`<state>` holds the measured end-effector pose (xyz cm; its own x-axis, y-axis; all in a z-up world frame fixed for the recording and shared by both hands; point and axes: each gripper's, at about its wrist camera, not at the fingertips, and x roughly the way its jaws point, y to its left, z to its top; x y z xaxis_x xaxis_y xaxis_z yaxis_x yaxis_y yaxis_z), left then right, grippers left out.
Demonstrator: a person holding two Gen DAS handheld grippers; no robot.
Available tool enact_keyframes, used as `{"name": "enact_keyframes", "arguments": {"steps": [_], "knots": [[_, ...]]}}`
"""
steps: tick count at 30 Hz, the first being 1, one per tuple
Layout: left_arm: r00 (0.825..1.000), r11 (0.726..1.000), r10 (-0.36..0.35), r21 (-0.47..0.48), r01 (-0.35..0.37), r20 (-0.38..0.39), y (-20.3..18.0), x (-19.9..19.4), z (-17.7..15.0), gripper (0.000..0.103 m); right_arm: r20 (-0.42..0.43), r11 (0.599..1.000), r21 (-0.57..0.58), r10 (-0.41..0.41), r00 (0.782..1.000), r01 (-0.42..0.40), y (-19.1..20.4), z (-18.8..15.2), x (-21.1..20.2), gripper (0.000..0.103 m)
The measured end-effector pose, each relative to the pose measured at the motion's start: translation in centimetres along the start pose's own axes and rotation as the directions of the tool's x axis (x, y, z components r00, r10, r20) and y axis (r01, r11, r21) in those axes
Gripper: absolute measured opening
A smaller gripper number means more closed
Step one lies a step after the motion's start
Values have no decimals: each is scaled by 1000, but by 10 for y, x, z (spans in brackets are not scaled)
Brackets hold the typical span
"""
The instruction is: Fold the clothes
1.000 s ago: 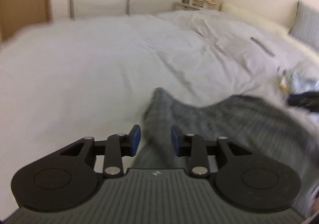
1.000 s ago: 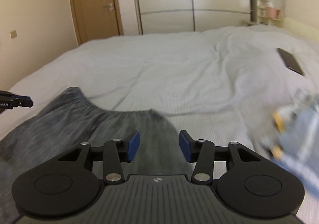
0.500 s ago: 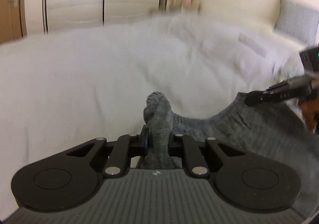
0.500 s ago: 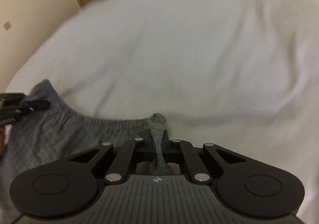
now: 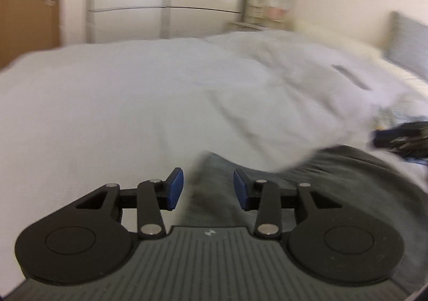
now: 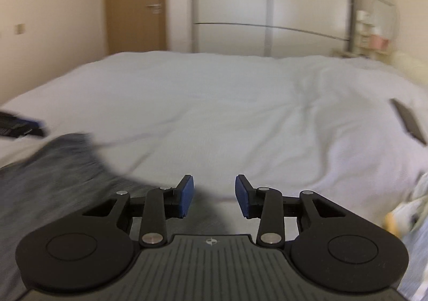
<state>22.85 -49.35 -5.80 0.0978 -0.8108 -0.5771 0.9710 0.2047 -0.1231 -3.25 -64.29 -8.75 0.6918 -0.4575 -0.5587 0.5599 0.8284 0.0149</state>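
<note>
A grey knitted garment (image 5: 334, 183) lies on the white bed (image 5: 120, 113). In the left wrist view my left gripper (image 5: 208, 188) is open and empty just above the garment's left top corner. In the right wrist view the garment (image 6: 53, 180) spreads to the lower left, and my right gripper (image 6: 214, 195) is open and empty above its right top corner. Each gripper's tip shows at the edge of the other's view, the right one (image 5: 401, 137) and the left one (image 6: 18, 127).
A dark flat phone-like object (image 6: 409, 121) lies on the bed to the right. A light patterned pile of clothes (image 6: 412, 220) sits at the right edge. A wardrobe (image 6: 267, 6), a door (image 6: 136, 6) and a shelf with a mirror (image 6: 374, 33) stand beyond the bed.
Half a second ago both grippers were shut on the garment's top corners. Both have opened and let go, and the garment has dropped flat on the bed.
</note>
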Motion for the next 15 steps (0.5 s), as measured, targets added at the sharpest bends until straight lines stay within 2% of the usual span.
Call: {"name": "enact_keyframes", "arguments": {"steps": [1, 4, 5, 7, 8, 9, 10, 14, 15], "knots": [[998, 999, -38, 23, 40, -59, -5, 10, -3, 36, -23, 1000, -14, 24, 999, -25, 5, -4, -1, 38], [980, 996, -6, 81, 22, -198, -7, 43, -13, 38, -123, 999, -18, 44, 992, -46, 8, -27, 9, 36], [977, 997, -11, 75, 28, -214, -4, 48, -15, 38, -134, 999, -16, 32, 991, -34, 5, -33, 8, 34], [977, 999, -24, 18, 28, -210, 8, 48, -10, 33, -144, 1000, -10, -1, 990, 0, -2, -44, 3, 24], [980, 1000, 0, 10, 2, -199, 12, 46, -8, 34, -143, 1000, 0, -9, 990, 9, -6, -46, -2, 21], [982, 999, 36, 11, -34, -185, 15, 43, -5, 40, -140, 1000, 12, -15, 990, 17, -9, -48, -8, 20], [983, 997, 72, 12, -71, -170, 18, 40, -2, 40, -139, 999, 18, -28, 990, 30, -12, -48, -13, 20], [976, 992, 117, -18, -122, -181, 39, 24, -10, 45, -152, 997, 37, -65, 986, 72, -19, -57, -30, 21], [973, 990, 133, -13, -137, -186, 41, 21, -13, 46, -150, 996, 46, -74, 986, 81, -20, -60, -37, 26]]}}
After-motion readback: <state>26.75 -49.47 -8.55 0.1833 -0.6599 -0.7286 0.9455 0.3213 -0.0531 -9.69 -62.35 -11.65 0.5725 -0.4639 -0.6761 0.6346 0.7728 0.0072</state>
